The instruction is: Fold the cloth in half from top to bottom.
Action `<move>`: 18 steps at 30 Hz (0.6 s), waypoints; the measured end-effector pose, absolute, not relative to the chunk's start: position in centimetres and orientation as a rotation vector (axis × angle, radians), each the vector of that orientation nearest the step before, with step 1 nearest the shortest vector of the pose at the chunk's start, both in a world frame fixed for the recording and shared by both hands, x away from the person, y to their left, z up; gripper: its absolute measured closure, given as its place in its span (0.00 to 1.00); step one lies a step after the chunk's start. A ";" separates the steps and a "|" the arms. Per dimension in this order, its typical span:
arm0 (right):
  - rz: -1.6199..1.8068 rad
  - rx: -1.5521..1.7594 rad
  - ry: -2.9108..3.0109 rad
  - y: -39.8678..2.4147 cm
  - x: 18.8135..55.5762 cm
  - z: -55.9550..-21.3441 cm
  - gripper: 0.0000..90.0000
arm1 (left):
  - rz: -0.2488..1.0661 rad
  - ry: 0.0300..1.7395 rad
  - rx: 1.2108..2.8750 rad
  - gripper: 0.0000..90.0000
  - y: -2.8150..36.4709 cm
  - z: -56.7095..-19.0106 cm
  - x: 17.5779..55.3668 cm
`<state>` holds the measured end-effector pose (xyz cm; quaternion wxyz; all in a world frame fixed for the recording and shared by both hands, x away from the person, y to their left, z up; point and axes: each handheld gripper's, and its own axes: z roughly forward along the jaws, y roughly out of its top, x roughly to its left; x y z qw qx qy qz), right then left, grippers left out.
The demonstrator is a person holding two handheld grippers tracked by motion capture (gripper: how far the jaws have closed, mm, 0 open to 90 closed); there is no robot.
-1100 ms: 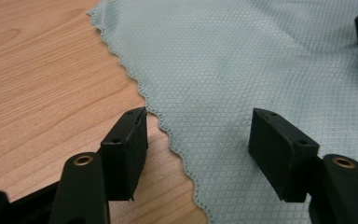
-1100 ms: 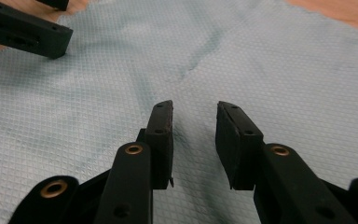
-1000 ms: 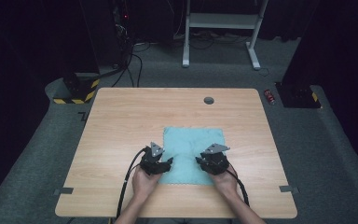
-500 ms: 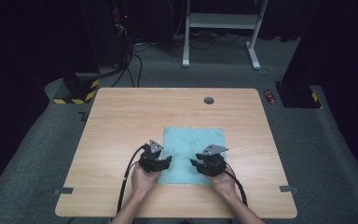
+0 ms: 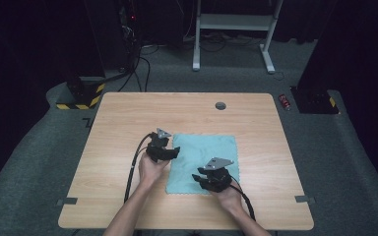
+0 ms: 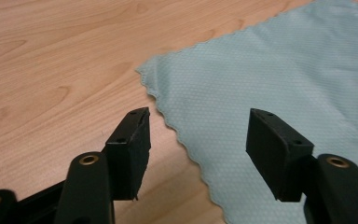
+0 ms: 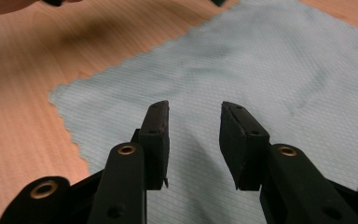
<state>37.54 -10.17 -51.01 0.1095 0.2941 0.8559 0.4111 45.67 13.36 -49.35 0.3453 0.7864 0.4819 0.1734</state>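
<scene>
High view: nearest you, your forearms enter from the bottom edge, each hand holding a black gripper over a pale wooden desk [image 5: 118,123]. The teal cloth [image 5: 204,152] lies flat and square at the middle of the desk, and places here are given from it.

Your right gripper [image 5: 210,180] hovers over the cloth's near right corner. It has drawn back toward you since a second ago, when it was level with the left. Its jaws have just been opening, then eased in slightly; they stand apart with nothing between them.

Your left gripper [image 5: 170,153] sits at the cloth's left edge, having shifted up along it toward the far corner. Its jaws stand wide apart and empty, straddling the scalloped hem.

Neither gripper has hold of the cloth, so you seem to be lining up on two edges for a lift or fold.

The cloth is thin microfibre with a fine honeycomb weave and wavy edges. Beyond it, the wood-grain desk has a round grey cable port [image 5: 220,105] near its far edge.
</scene>
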 end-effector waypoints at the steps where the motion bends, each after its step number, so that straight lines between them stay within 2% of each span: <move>1: 1.211 0.850 2.521 -9.9 37.4 -51.0 0.70 | 0.445 1.254 2.035 0.45 13.4 -49.4 46.1; 5: 1.219 0.803 2.541 -8.9 36.6 -50.9 0.73 | 0.437 1.257 1.978 0.50 14.2 -50.1 47.1; 16: 1.248 0.705 2.618 -5.2 35.0 -51.4 0.75 | 0.429 1.307 1.932 0.50 15.2 -51.0 48.1; 18: 1.249 0.684 2.634 -4.5 34.6 -51.4 0.76 | 0.400 1.315 1.973 0.50 15.2 -50.9 48.6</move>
